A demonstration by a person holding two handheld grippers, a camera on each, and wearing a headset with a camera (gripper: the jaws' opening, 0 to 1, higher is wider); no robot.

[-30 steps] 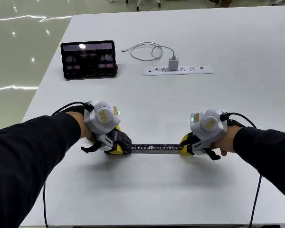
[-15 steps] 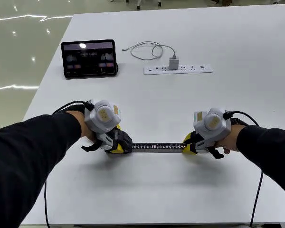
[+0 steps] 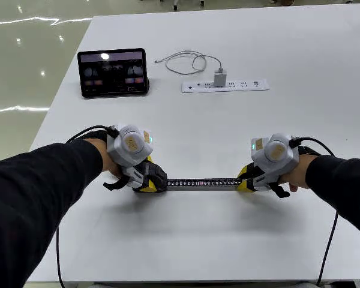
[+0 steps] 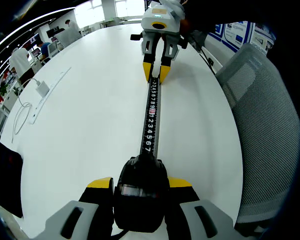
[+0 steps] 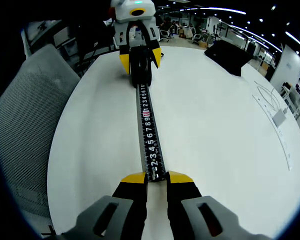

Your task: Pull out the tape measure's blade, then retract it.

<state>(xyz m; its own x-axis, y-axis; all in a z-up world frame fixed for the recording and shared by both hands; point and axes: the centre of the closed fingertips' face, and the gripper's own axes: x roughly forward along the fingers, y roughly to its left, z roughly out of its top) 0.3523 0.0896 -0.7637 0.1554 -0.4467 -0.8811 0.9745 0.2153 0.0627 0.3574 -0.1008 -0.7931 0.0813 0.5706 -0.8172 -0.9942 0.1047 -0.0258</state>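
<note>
A black and yellow tape measure case (image 3: 152, 178) (image 4: 140, 192) rests on the white table (image 3: 228, 132), and my left gripper (image 3: 149, 181) (image 4: 140, 182) is shut on it. Its black blade (image 3: 203, 182) (image 4: 151, 115) (image 5: 148, 130) with white numbers runs flat along the table to the right. My right gripper (image 3: 243, 182) (image 5: 156, 178) is shut on the blade's free end. In the right gripper view the case (image 5: 140, 66) and the left gripper (image 5: 140, 60) lie straight ahead; in the left gripper view the right gripper (image 4: 156, 72) faces me.
A dark tablet (image 3: 112, 72) stands at the back left. A white power strip (image 3: 225, 86) with a charger and looped white cable (image 3: 189, 63) lies behind the grippers. A grey mesh chair (image 4: 270, 130) (image 5: 30, 130) sits at the near table edge.
My right gripper has moved to the right with the blade's end, so more blade is drawn out. The left gripper and the case have stayed in place.
</note>
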